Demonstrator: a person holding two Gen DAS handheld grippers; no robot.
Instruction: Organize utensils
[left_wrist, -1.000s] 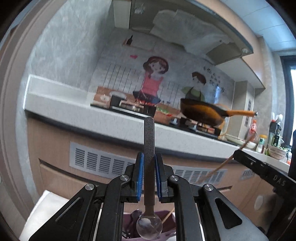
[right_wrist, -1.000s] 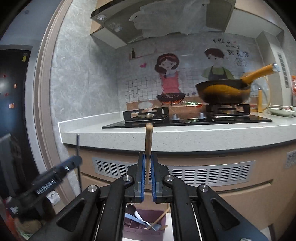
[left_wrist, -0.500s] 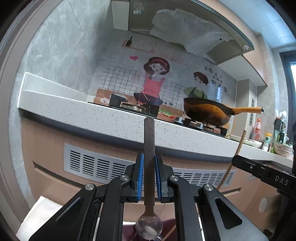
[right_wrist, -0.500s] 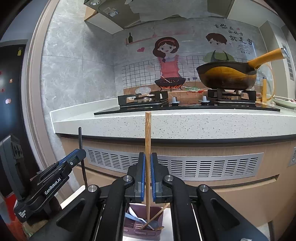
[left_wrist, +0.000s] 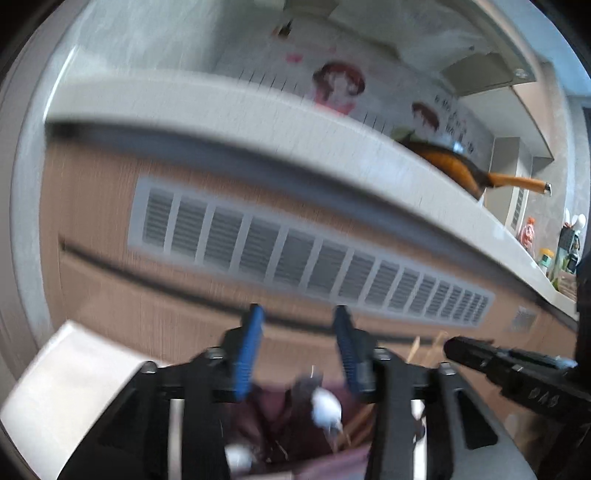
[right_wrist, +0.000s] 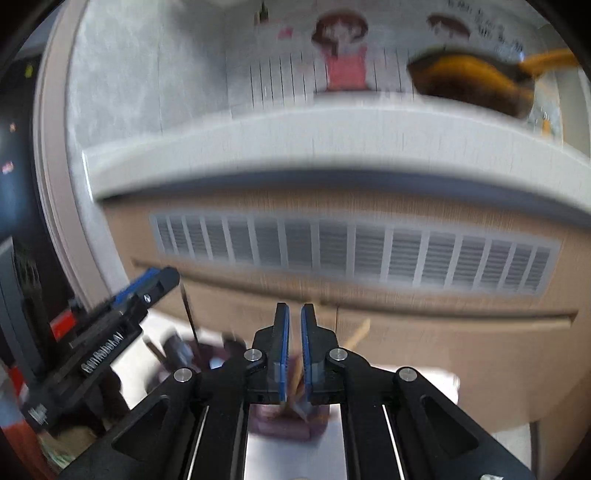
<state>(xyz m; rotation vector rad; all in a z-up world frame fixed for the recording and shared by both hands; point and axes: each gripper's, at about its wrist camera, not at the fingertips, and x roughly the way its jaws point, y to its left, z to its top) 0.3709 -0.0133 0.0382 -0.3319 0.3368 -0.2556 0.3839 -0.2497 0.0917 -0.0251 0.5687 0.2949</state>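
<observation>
Both views are motion-blurred. My left gripper (left_wrist: 297, 317) is open and empty above a purple utensil holder (left_wrist: 280, 410). A spoon with a clear round bowl (left_wrist: 325, 408) stands in the holder among other utensils. My right gripper (right_wrist: 291, 314) has its jaws a narrow gap apart with nothing between the tips. A wooden chopstick (right_wrist: 295, 384) shows low between its fingers, reaching into the purple holder (right_wrist: 284, 424). Another wooden stick (right_wrist: 356, 334) leans out to the right. The left gripper (right_wrist: 147, 288) shows at the left of the right wrist view.
A white table top (left_wrist: 74, 376) carries the holder. Behind it stands a wooden cabinet front with a vent grille (left_wrist: 306, 258) under a pale counter (right_wrist: 332, 147). An orange pan (left_wrist: 461, 166) sits on the counter. Bottles (left_wrist: 546, 258) stand at far right.
My left gripper has opened and let go of the spoon, which now stands in the holder. My right gripper has loosened and the chopstick has slid down. Both views have tilted downward.
</observation>
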